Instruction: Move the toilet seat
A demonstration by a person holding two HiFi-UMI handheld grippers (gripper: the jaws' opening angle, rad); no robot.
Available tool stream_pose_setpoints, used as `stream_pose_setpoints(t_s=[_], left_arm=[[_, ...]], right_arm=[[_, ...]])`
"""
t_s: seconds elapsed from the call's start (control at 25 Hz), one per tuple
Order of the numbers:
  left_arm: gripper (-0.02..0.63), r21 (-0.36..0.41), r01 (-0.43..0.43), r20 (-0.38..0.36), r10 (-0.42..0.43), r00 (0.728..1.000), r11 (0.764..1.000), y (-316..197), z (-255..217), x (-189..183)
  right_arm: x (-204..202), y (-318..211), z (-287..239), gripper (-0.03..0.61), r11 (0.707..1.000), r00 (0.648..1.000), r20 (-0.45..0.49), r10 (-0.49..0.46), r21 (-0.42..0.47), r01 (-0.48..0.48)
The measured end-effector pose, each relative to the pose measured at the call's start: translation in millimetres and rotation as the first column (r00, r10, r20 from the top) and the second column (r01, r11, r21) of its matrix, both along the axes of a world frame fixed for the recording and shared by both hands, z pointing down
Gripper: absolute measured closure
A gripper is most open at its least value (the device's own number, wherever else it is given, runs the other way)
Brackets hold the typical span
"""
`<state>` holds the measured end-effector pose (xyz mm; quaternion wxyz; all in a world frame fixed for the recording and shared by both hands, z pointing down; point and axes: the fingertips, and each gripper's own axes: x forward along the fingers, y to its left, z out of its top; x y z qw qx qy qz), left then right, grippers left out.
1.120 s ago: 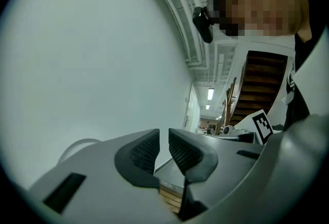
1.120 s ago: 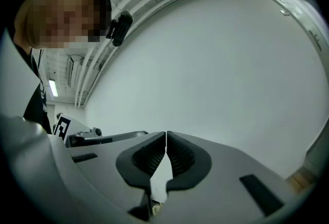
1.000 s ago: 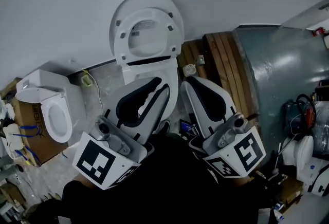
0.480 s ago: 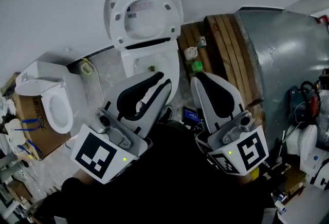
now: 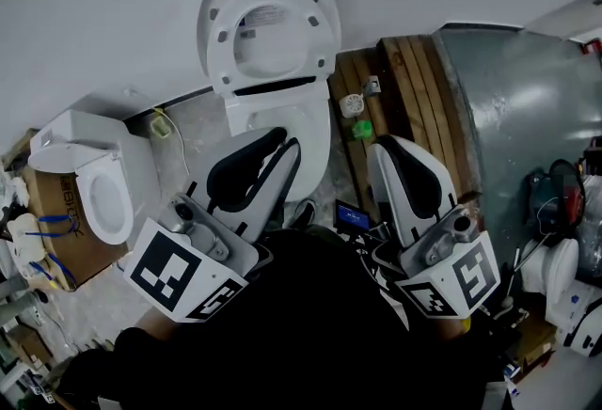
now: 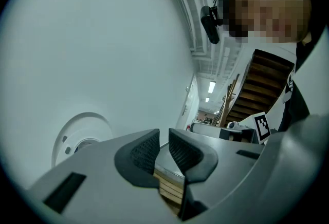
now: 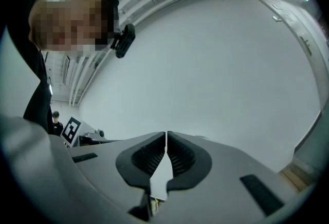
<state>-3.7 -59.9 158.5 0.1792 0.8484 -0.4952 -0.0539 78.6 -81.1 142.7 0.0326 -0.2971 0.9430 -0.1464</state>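
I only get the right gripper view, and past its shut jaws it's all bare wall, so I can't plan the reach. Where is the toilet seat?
Observer: The head view shows the toilet seat raised, standing up against the lid above the bowl.
Operator: How do the grippers line up with it?
Observer: The left gripper points at the bowl. The right gripper sits to the bowl's right, over wooden planks.
Operator: Is the left one ready to grab?
Observer: Not as it is. The left gripper view shows its jaws shut, with nothing between them.
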Motion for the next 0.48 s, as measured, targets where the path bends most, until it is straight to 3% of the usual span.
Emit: stream_pose_setpoints(t_s=[0.48], left_arm=[[0.549, -0.009, 0.005, -0.019, -0.006, 1.0, 1.0, -14.3, 2.3, -12.9]], right_arm=[[-11.7, -10.9, 10.0, 0.541, 1.0, 0.999, -0.046, -0.003, -0.023, 0.002]])
